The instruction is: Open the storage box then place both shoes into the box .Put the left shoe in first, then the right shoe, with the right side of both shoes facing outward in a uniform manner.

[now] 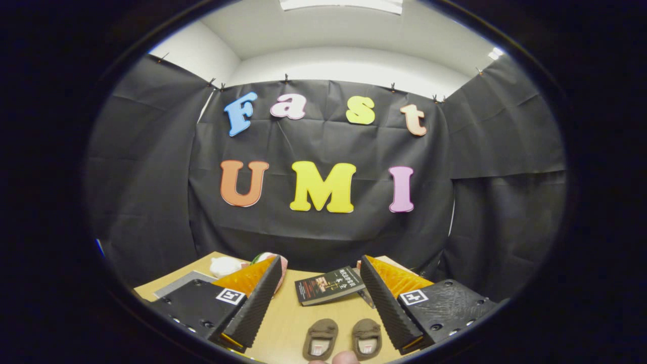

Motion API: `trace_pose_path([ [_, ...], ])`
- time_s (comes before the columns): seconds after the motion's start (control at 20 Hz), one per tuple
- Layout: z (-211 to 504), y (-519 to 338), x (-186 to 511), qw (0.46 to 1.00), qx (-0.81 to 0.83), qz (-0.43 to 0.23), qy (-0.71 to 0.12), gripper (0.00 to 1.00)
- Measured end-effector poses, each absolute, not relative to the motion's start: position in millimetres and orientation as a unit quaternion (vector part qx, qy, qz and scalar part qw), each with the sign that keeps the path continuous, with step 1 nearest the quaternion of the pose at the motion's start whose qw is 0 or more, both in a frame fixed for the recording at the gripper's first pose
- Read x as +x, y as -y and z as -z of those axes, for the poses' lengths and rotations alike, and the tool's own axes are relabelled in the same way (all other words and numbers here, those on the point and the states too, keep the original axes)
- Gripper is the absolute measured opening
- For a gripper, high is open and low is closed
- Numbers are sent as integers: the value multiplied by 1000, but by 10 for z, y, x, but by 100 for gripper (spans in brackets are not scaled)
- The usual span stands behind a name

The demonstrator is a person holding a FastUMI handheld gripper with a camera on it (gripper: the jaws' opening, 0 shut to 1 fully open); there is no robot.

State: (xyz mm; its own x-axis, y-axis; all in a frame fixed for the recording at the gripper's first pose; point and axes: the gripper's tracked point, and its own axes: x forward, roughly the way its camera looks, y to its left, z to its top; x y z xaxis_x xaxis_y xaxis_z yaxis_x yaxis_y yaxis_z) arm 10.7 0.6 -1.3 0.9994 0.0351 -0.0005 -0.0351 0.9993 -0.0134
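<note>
Two small brown shoes lie side by side on the wooden table, low between my fingers: one shoe (pixel 320 338) on the left and the other shoe (pixel 367 337) on the right, both with their openings facing up. My gripper (pixel 321 280) is open, held above the table with nothing between its fingers. The left finger (pixel 258 298) and the right finger (pixel 384 301) stand wide apart on either side of the pair. A person's fingertip (pixel 345 358) shows just below the shoes.
A dark book (pixel 328 286) lies on the table (pixel 288 318) beyond the shoes, between the fingers. Behind the left finger sit a white lump (pixel 225 265) and a round pink-and-green thing (pixel 282 263), with a grey flat sheet (pixel 179 283) at the table's left.
</note>
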Motion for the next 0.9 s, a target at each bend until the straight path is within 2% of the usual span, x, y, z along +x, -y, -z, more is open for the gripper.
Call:
trace_pose_path([
  [0.5,146,-129,212,999,11,-47,-16,95],
  [0.9,606,-535,322,989,56,-120,-62,94],
])
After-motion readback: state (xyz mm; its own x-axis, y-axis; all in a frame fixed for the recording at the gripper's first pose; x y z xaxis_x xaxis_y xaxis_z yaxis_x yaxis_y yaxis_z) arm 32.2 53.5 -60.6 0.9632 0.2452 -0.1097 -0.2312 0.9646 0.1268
